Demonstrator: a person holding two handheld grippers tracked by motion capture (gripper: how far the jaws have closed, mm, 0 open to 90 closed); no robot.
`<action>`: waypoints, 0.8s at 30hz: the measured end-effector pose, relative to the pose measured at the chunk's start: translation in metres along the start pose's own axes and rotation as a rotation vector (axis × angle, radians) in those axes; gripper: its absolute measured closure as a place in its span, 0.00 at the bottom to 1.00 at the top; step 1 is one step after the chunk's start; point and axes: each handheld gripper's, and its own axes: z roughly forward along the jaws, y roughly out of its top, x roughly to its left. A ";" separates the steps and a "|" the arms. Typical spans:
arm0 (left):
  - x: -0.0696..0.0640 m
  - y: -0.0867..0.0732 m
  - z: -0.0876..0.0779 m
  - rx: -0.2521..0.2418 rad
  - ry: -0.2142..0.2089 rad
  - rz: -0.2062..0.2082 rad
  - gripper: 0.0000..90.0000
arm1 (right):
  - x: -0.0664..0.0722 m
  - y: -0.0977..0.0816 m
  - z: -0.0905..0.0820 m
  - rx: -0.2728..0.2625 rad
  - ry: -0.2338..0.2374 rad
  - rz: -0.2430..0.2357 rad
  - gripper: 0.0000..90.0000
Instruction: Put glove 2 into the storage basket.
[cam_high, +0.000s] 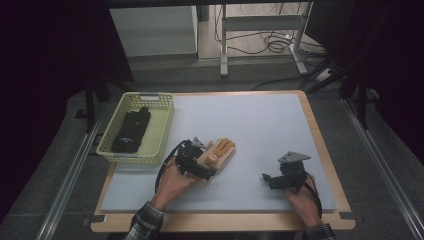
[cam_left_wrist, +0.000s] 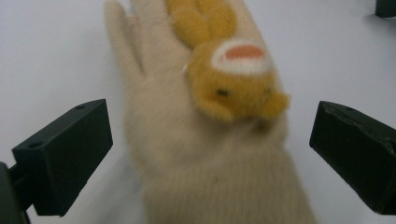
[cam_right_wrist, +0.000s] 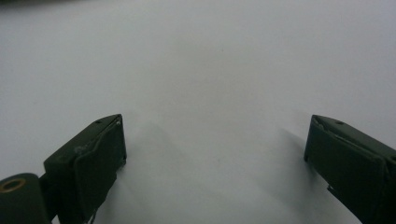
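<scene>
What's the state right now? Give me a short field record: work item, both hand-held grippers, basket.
work item: beige glove with an orange animal patch, lying flat on the grey mat
left hand-held gripper: open, jaws on either side of the glove's cuff, not closed on it
right hand-held gripper: open, holding nothing, over bare mat
basket: pale yellow, at the mat's left edge, holds a black glove

The basket (cam_high: 160, 132) stands at the mat's (cam_high: 260, 120) left edge, with a glove (cam_high: 131, 130) inside. A second glove (cam_high: 220, 152) lies on the mat, right of the basket.
</scene>
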 end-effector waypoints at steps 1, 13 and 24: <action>-0.002 0.004 0.008 0.015 0.000 0.000 0.00 | 0.000 0.000 0.000 0.000 0.000 0.000 0.06; -0.006 0.011 0.042 0.086 0.103 0.030 0.03 | 0.000 0.000 0.000 -0.001 0.003 0.001 0.06; -0.010 0.012 0.036 0.082 0.069 0.037 0.45 | 0.000 0.000 0.000 0.000 0.002 0.003 0.06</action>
